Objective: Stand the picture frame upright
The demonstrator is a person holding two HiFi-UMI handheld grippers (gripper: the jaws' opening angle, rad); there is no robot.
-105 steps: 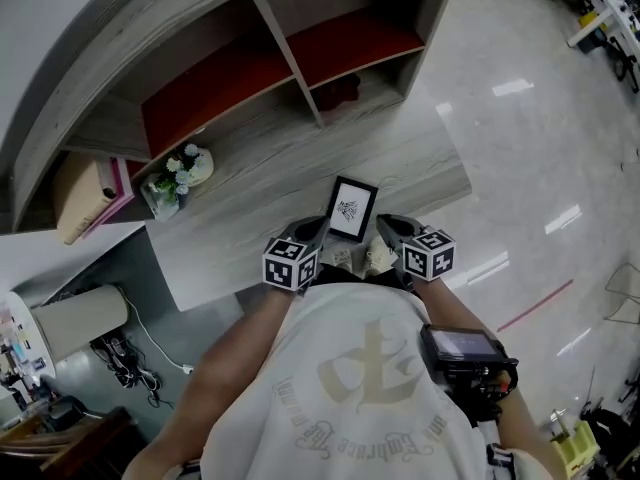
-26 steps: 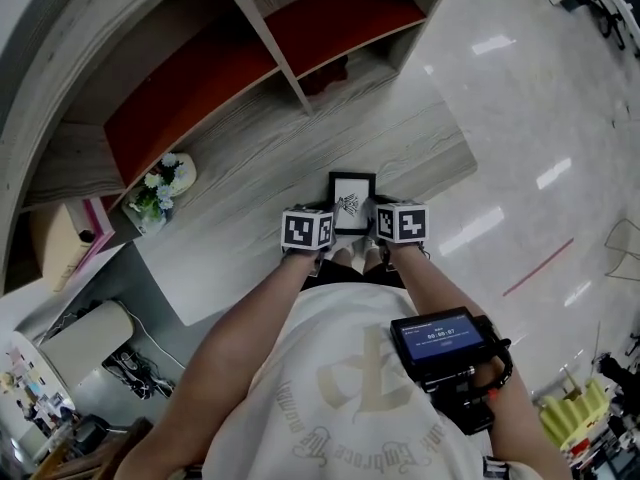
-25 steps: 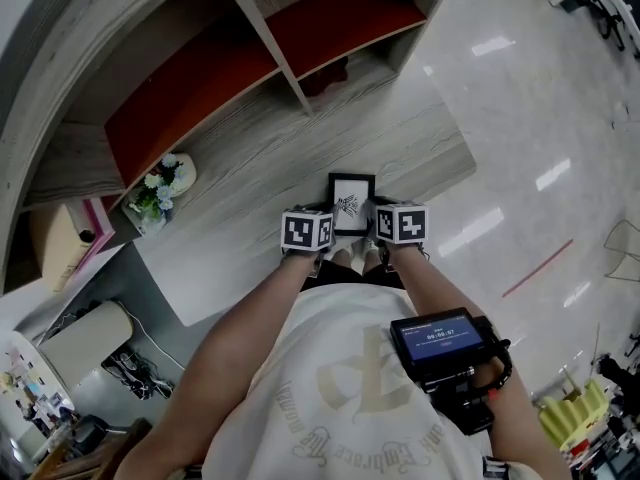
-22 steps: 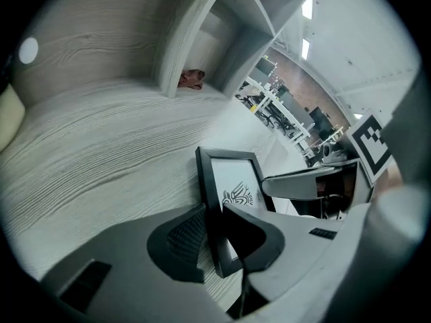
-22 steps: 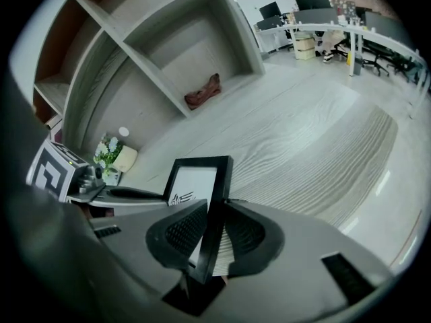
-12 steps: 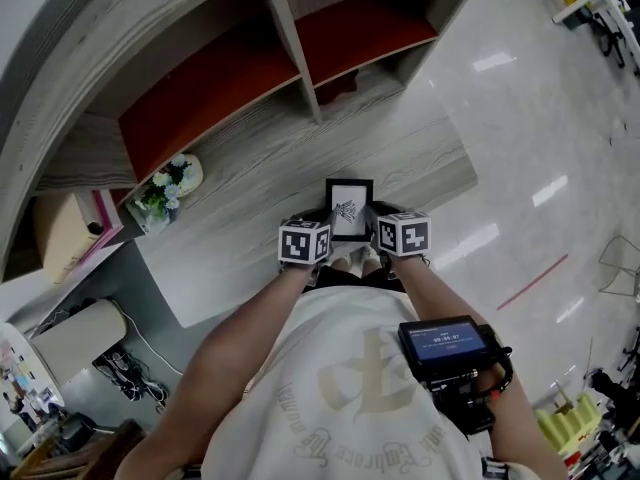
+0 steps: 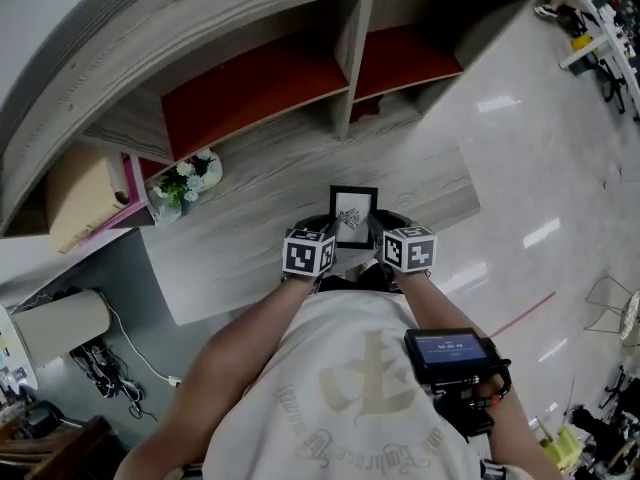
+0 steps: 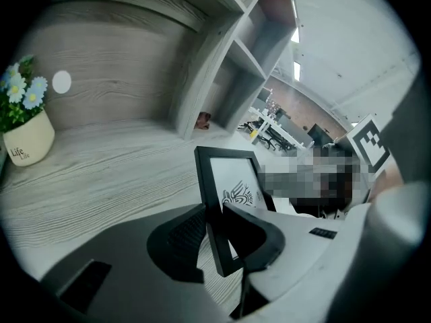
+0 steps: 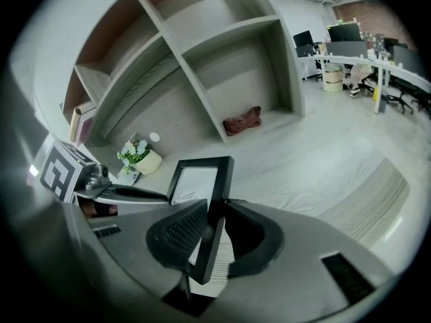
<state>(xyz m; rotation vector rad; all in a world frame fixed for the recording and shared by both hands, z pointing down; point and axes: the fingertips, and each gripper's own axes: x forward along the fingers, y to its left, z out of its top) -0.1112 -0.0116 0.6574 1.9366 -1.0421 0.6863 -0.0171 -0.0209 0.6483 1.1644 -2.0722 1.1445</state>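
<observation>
A small black picture frame (image 7: pixel 353 215) with a white print is held between my two grippers over the front of the wooden shelf top (image 7: pixel 260 208). My left gripper (image 7: pixel 328 234) is shut on the frame's (image 8: pixel 222 200) left edge, its two pads pinching the black border. My right gripper (image 7: pixel 378 230) is shut on the frame's (image 9: pixel 205 207) right edge in the same way. The frame tilts up off the wood, its top edge away from me. Its back and any stand are hidden.
A white pot of flowers (image 7: pixel 185 178) stands at the left of the shelf top. Behind it rise open cubbies with red backs (image 7: pixel 250 88); one holds a dark red cloth (image 9: pixel 242 121). A box (image 7: pixel 85 193) leans at far left. Shiny floor (image 7: pixel 540 168) lies right.
Both grippers have lifted with the frame in them, and its top has tipped up from the wood. The head camera has swung, so the shelf now sits more centred.
</observation>
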